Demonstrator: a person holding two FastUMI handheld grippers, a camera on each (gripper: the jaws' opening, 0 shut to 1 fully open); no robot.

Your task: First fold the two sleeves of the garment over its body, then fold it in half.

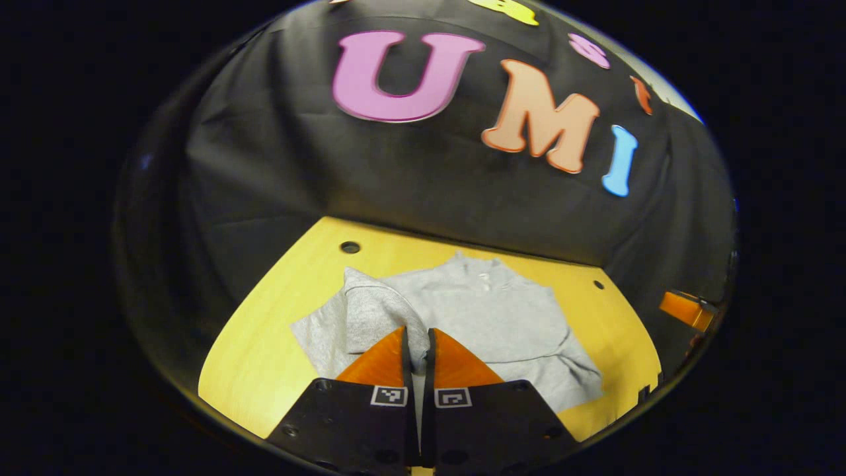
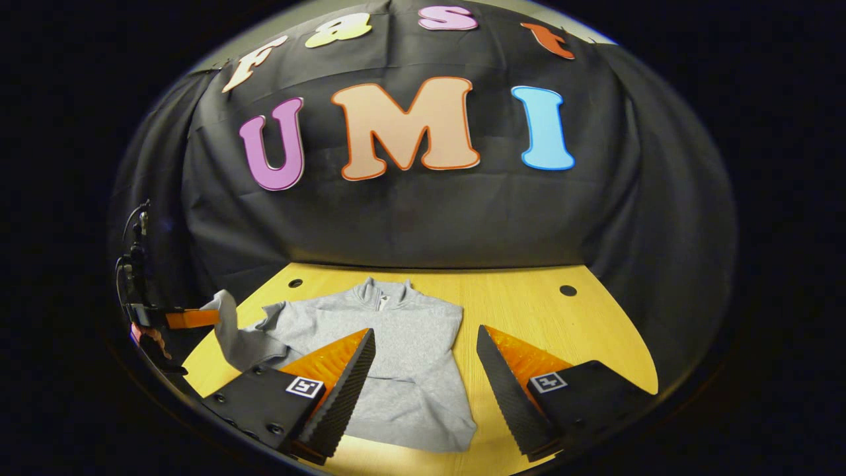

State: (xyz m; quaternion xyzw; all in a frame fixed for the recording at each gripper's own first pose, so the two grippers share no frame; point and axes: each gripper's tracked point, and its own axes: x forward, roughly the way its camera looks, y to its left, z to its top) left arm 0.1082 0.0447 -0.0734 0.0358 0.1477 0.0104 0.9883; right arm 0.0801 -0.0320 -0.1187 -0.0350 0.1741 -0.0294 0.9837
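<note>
your left tongs (image 1: 418, 350) pinch the grey garment (image 2: 396, 350)'s sleeve (image 1: 380, 311), lifted off the counter (image 2: 581, 330); your right tongs (image 2: 423, 350) gape above its body.

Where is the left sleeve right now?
In the left gripper view the sleeve is pinched in the left tool, lifted over the garment's left side, above the table.

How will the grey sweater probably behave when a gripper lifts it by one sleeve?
Probably floppy: the sleeve pinched by the left gripper droops in soft folds. The sweater likely drags rather than lifts whole, since its body lies flat on the table. It seems light.
</note>
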